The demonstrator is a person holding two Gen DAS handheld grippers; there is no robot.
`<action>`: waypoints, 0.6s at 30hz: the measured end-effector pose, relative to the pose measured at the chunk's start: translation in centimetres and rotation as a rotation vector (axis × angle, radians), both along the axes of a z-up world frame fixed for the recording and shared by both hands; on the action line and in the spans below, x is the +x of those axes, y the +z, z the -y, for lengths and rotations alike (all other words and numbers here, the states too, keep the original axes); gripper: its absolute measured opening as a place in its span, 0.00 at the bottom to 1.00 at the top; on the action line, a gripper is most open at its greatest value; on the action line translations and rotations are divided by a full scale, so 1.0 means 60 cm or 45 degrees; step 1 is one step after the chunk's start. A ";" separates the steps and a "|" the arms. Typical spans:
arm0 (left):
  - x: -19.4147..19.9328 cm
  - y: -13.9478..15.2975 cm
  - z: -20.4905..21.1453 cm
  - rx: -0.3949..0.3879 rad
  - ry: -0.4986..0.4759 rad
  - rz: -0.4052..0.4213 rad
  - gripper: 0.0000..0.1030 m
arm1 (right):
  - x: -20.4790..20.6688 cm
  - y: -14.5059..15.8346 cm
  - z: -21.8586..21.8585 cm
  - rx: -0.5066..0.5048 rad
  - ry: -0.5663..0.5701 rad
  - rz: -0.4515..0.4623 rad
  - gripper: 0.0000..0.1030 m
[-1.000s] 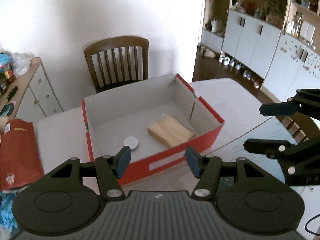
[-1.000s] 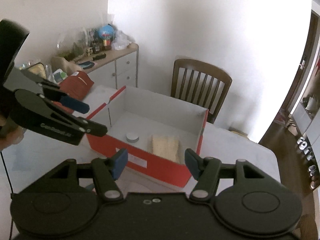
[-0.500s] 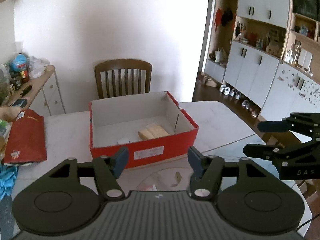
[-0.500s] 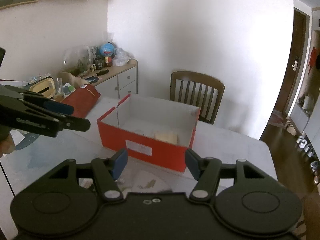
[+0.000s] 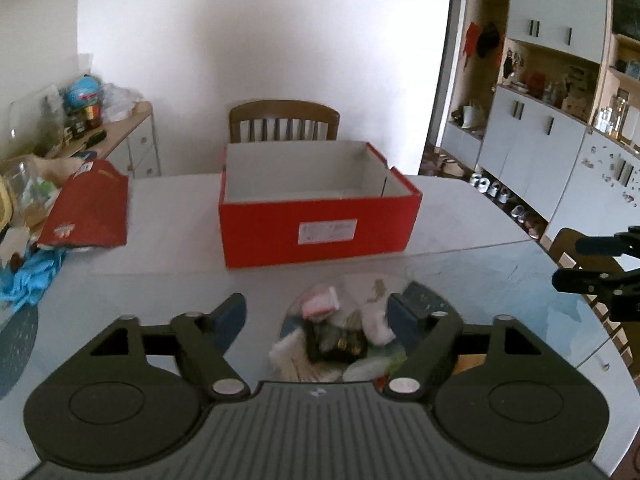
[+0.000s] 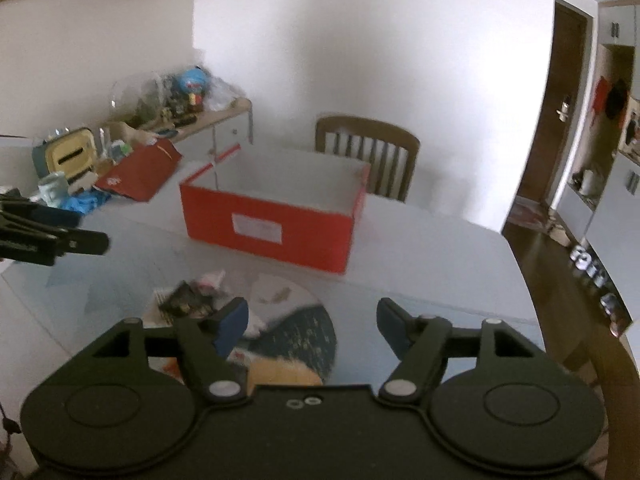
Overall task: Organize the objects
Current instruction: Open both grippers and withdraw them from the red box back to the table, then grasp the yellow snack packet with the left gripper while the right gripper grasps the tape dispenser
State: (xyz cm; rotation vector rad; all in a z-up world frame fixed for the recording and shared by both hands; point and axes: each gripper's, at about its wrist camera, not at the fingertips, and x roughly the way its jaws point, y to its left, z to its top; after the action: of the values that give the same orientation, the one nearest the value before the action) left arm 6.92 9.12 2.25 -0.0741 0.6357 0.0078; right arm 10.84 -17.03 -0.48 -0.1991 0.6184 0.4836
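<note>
Hovering above the near part of the table (image 5: 460, 220) with the left gripper (image 5: 318, 307) spread wide, jaws just opened further, pinching nothing; framed between its fingers but untouched, a heap of small objects (image 5: 340, 336) lying near, in front of the red box (image 5: 320, 228). Same for the right gripper (image 6: 311, 314): spread, just opened further, empty, aimed just right of the heap over a dark round mat (image 6: 308, 332). Likely to go wrong from here: closing on the loose heap and catching several pieces at once, or only a flimsy wrapper, then shedding bits short of the box; crowding both grippers onto one small heap and knocking them together; sweeping light scraps off the near edge. Counted: two grippers; one red box, open-topped, contents hidden behind its near wall; one wooden chair (image 5: 284, 120) beyond it; one red pouch (image 5: 90, 212) at far left; one heap, with one pink piece, one dark packet and several white scraps, exact number impossible to tell.
</note>
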 end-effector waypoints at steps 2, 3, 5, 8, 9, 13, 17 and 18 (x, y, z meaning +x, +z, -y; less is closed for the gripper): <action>-0.011 -0.018 -0.001 -0.003 0.011 -0.014 0.77 | -0.006 -0.016 0.008 0.000 -0.020 -0.025 0.73; -0.015 -0.027 -0.002 -0.012 0.018 -0.024 0.77 | -0.009 -0.024 0.011 0.002 -0.028 -0.035 0.75; -0.024 -0.048 -0.003 -0.033 0.031 -0.052 0.77 | -0.016 -0.036 0.017 0.008 -0.045 -0.046 0.85; -0.034 -0.076 -0.001 -0.046 0.042 -0.093 0.79 | -0.020 -0.053 0.027 0.020 -0.074 -0.085 0.88; -0.037 -0.083 0.000 -0.043 0.046 -0.103 0.83 | -0.020 -0.058 0.028 0.016 -0.083 -0.093 0.88; -0.042 -0.110 0.001 -0.042 0.052 -0.137 0.88 | -0.017 -0.082 0.034 -0.026 -0.112 -0.111 0.91; -0.043 -0.135 -0.002 -0.069 0.061 -0.165 1.00 | -0.005 -0.107 0.037 -0.081 -0.124 -0.136 0.91; -0.043 -0.141 -0.002 -0.078 0.061 -0.177 1.00 | -0.001 -0.115 0.037 -0.093 -0.121 -0.144 0.91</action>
State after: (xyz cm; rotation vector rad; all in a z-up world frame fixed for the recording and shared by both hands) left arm 4.37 9.26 -6.24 -0.1489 0.7731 0.0399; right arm 10.77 -19.23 -7.35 -0.2116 0.7535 0.3826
